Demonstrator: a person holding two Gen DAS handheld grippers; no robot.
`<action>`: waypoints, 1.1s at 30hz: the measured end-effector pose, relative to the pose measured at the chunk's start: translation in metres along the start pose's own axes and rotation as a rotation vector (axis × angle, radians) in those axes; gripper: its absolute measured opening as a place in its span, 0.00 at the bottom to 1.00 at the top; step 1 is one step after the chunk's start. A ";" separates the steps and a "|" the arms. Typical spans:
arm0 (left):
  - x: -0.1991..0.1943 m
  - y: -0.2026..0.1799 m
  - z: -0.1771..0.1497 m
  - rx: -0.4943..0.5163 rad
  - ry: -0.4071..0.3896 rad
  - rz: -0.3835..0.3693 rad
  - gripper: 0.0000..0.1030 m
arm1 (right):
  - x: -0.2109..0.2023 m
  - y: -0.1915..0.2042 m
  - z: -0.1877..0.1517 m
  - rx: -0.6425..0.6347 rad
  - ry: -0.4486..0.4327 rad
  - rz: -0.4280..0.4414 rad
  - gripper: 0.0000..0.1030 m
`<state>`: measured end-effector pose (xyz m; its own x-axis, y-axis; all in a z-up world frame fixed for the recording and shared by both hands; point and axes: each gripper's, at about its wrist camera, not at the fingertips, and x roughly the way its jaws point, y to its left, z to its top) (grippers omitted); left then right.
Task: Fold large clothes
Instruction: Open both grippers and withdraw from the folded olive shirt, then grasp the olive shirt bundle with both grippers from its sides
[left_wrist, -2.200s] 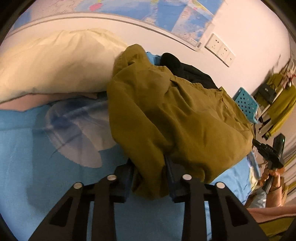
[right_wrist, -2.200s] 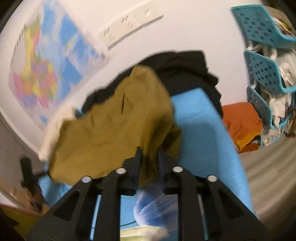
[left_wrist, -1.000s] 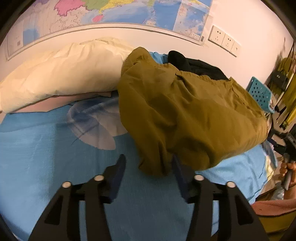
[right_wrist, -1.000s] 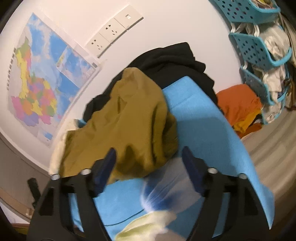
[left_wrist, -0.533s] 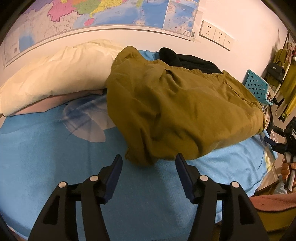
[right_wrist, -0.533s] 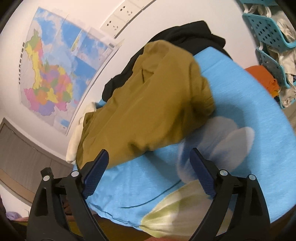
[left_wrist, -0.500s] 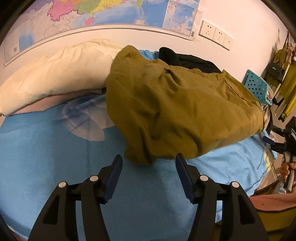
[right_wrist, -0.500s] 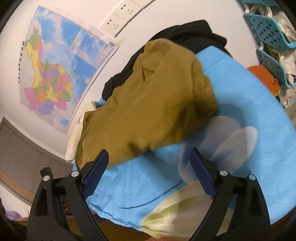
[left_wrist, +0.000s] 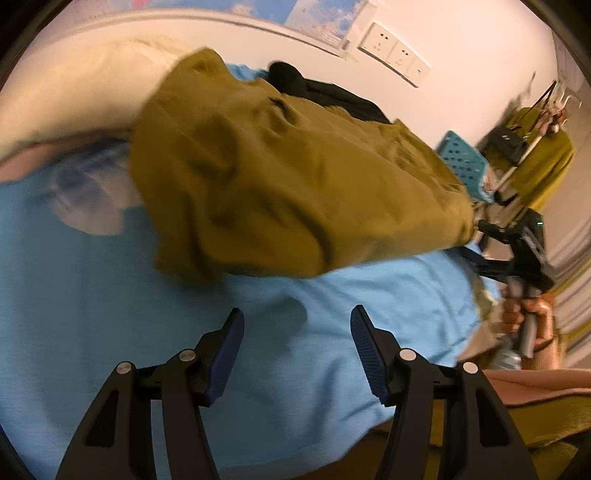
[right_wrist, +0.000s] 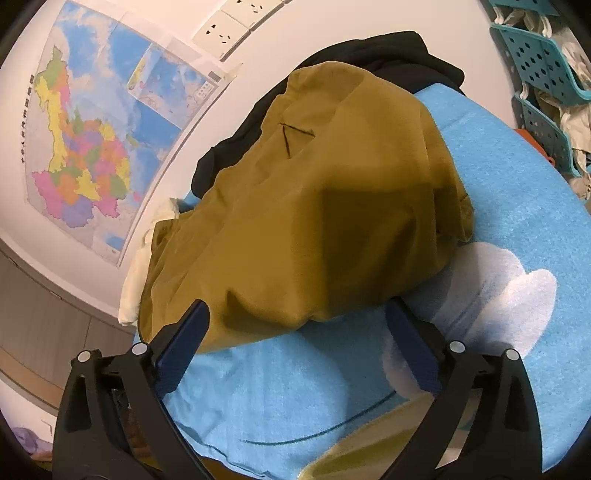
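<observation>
Garment: I see the olive garment (left_wrist: 295, 184) lying in a loose, rumpled heap on the blue bedsheet (left_wrist: 110, 314), part of it draped over a black garment (right_wrist: 388, 55) near the wall.
Left gripper: my left gripper (left_wrist: 295, 343) has its jaws apart over bare sheet, just short of the heap's near edge, with nothing between them.
Right gripper: my right gripper (right_wrist: 295, 328) is opening its jaws wide; the hem of the olive heap sits in the gap, but I see neither pad pressing on it.
Fold state: I judge the fold loose and uneven, not a flat stack yet.
Risk, layers: if I close on this bunched edge, I may pinch several layers at once and drag the whole heap instead of one flap.
Risk, black garment: lifting the far side could pull the black cloth along, since the two overlap.
Risk, sheet: a low grab by my left side could catch the bedsheet too.
Risk, pillow: the cream pillow (left_wrist: 74, 92) touches the heap's far end and could block a flat spread.
</observation>
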<state>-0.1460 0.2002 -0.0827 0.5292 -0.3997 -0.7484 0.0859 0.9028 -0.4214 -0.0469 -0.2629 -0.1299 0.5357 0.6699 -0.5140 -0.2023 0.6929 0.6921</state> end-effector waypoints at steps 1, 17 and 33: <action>0.002 0.000 0.001 -0.005 0.003 -0.011 0.58 | -0.001 -0.001 0.000 0.010 0.001 0.005 0.93; 0.020 0.012 0.029 -0.154 -0.003 -0.137 0.65 | 0.014 0.009 0.001 0.047 0.052 0.054 0.93; 0.012 0.042 0.029 -0.343 -0.068 -0.250 0.65 | 0.023 0.013 0.007 0.156 0.047 0.074 0.95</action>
<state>-0.1115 0.2374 -0.0948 0.5834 -0.5777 -0.5709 -0.0609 0.6698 -0.7400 -0.0317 -0.2401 -0.1295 0.4846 0.7316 -0.4795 -0.1079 0.5940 0.7972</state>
